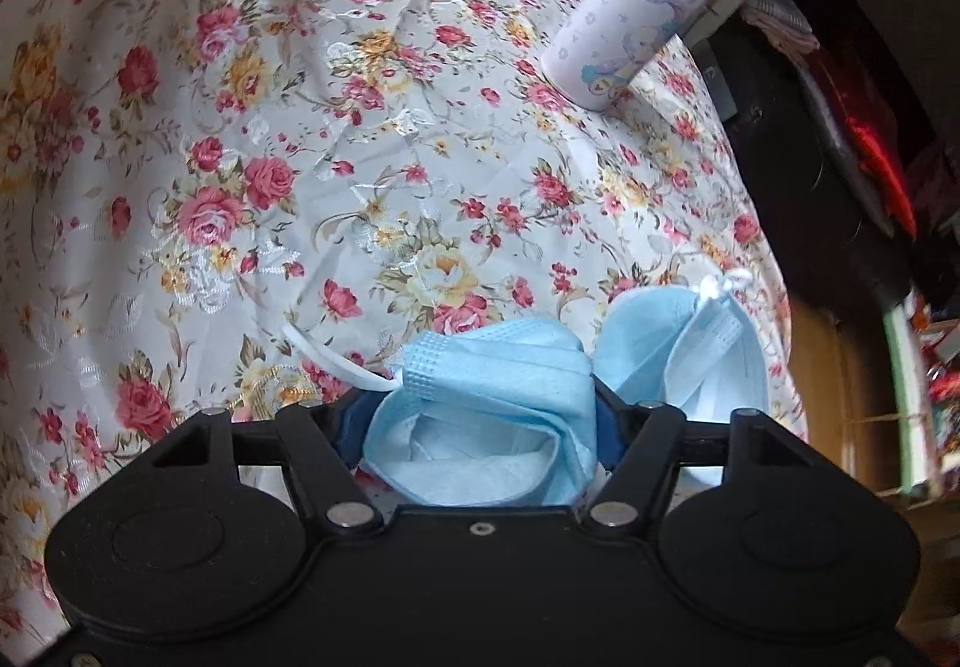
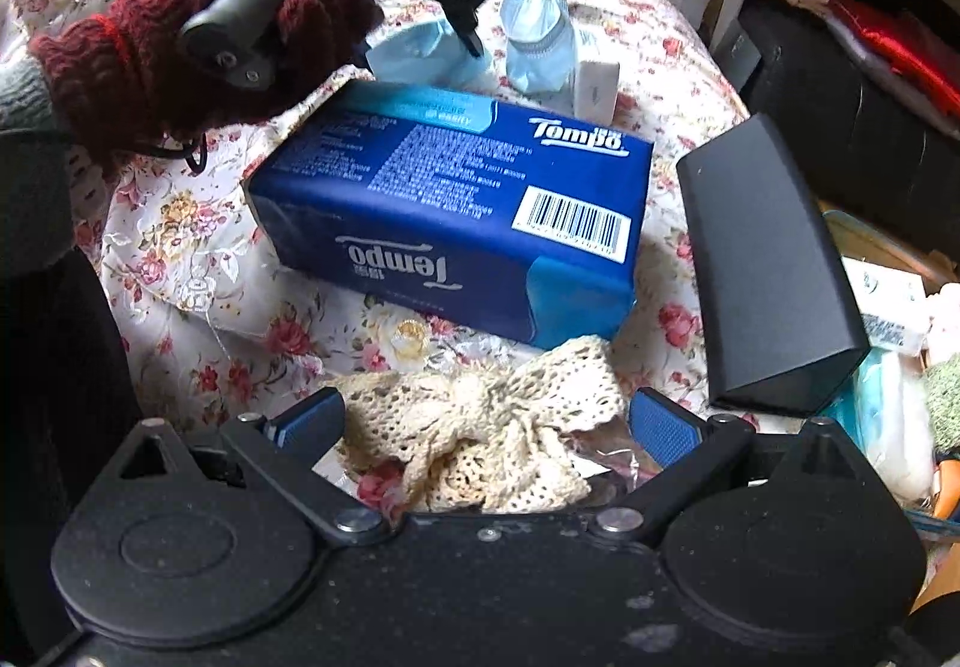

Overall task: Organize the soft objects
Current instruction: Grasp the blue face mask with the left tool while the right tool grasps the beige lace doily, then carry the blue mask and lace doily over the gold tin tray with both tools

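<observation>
Left gripper [image 1: 480, 415] pinches the crumpled blue face mask [image 1: 486, 415] between half-closed jaws, a second mask [image 1: 678, 349] just right of it, while the right gripper [image 2: 486, 427] straddles the cream lace cloth [image 2: 480, 427] wide open, not yet gripping.

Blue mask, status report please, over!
Left hand-held gripper shut on crumpled blue face mask. Right hand-held gripper open around cream lace cloth. Nothing blocking.

Pale blue mask [image 1: 480, 415], rose-flowered white cloth [image 1: 240, 126], dark blue tissue pack [image 2: 456, 211], cream lace [image 2: 480, 427].
</observation>
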Demonstrator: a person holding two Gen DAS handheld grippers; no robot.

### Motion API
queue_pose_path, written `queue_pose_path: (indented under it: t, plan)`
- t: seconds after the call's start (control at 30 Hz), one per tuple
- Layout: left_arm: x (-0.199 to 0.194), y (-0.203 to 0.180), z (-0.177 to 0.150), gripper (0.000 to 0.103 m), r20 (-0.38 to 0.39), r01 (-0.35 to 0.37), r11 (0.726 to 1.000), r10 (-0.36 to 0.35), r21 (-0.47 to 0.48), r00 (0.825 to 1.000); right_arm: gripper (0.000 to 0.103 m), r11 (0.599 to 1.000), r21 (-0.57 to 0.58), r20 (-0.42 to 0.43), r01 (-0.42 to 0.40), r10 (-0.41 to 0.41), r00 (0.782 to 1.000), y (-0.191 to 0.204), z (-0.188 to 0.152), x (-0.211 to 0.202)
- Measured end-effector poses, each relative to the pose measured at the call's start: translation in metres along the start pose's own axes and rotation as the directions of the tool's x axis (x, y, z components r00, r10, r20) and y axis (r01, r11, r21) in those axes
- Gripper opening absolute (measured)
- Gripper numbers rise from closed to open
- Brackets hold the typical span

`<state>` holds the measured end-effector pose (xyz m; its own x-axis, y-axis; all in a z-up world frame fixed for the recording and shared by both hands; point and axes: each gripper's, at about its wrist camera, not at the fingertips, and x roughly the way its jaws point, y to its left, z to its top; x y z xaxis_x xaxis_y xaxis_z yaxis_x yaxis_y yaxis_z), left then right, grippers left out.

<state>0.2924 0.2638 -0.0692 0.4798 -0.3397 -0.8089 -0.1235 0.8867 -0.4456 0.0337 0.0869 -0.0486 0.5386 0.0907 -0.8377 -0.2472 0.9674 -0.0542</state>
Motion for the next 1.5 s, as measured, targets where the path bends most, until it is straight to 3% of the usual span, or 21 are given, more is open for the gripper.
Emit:
queue_pose_path:
  t: [0.1, 0.17, 0.37, 0.6, 1.07, 1.5]
  plan:
    - [-0.001, 0.007, 0.001, 0.061, -0.001, 0.027, 0.999, -0.027, -0.041, 1.0, 0.101, 1.0, -0.01, -0.007, 0.016, -0.016, 1.0, 0.003, 0.001, 0.006]
    - [-0.001, 0.009, 0.002, 0.059, 0.002, 0.033, 0.998, -0.033, -0.053, 0.999, 0.093, 1.0, -0.011, -0.02, 0.017, -0.017, 1.0, 0.004, 0.002, 0.009]
    - [-0.002, 0.007, 0.0, 0.058, 0.011, 0.032, 0.998, -0.031, -0.046, 0.999, 0.083, 0.999, 0.042, -0.048, -0.024, 0.026, 0.999, -0.003, 0.006, 0.007]
    - [-0.008, 0.009, -0.003, 0.057, 0.038, 0.027, 0.999, -0.026, -0.04, 0.999, 0.079, 0.993, 0.116, -0.034, -0.027, 0.031, 0.999, -0.013, 0.007, -0.009]
    - [-0.031, 0.013, -0.017, 0.056, 0.157, 0.023, 0.999, -0.018, -0.034, 0.987, 0.079, 0.985, 0.174, 0.043, -0.011, 0.004, 0.999, -0.026, -0.012, -0.056]
    - [-0.064, 0.0, -0.036, 0.056, 0.282, -0.071, 0.997, 0.061, 0.025, 0.957, 0.079, 0.974, 0.219, 0.126, -0.06, 0.033, 0.991, -0.044, -0.025, -0.086]
